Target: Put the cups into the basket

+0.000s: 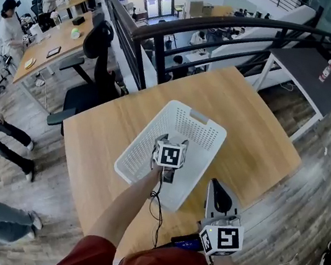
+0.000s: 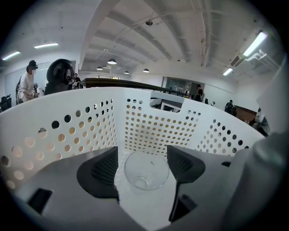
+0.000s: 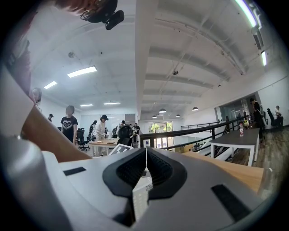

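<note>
"Clear stuff, that cup point(image 2: 146, 170). I could barely pick it out. Where was it?"

"Down on the floor of the white basket point(image 2: 153, 122), which stood in the middle of the worktop point(image 1: 244, 110). The left gripper point(image 2: 142, 152) was dipped in over it. Its fingers point(image 2: 104, 169) were spread wide with the cup between them, the pads just beside the rim and, as far as I saw, not pressing."

"So, released?"

"That was my reading. The cup's mouth faced the gripper. Whether it stood or lay tipped, I couldn't tell."

"And the right gripper point(image 3: 146, 155)?"

"It hung level near the person's body, at the worktop's near edge, fingers clenched together on nothing."

"How would a cup like that handle?"

"Light, I'd guess, and smooth, so it could slide or roll at a nudge. The thin walls might buckle or crack under a hard squeeze. I'd have taken it across the sides, a little below the rim, and gently. I saw no other cup on the worktop from where I stood."
</note>
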Available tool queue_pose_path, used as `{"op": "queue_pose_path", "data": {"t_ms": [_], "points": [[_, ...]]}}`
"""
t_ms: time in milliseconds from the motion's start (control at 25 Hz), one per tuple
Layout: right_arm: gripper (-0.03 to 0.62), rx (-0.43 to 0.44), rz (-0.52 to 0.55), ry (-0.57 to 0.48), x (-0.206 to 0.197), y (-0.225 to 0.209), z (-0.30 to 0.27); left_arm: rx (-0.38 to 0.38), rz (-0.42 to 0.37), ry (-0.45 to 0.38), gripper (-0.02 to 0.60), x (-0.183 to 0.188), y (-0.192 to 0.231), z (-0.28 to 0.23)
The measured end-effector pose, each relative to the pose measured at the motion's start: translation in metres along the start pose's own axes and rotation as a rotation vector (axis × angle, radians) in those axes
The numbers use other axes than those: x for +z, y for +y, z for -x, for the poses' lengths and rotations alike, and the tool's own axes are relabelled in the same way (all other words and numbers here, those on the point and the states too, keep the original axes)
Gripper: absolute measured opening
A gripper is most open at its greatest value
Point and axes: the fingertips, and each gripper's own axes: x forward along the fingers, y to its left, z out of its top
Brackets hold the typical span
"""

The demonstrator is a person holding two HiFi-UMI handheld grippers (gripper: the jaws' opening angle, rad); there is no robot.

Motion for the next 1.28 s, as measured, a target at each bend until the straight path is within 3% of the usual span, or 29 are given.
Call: {"op": "queue_pose_path", "data": {"t_ms": [400,640,1280], "points": [[0.012,0.003,0.003,-0.004,-0.001,-0.003,0.003,0.006,-0.043,-0.039,0.322,0.015,0.002,0.013],[0.012,0.018,-0.009,-0.004,0.000,0.006,-0.002,-0.008,0.001,-0.048,0.322,0.016,0.009,0.023],[0.012,0.037,0.002,-0.003,-0.001,0.009,-0.007,-0.060,0.013,-0.095,0.322,0.030,0.000,0.039]]}}
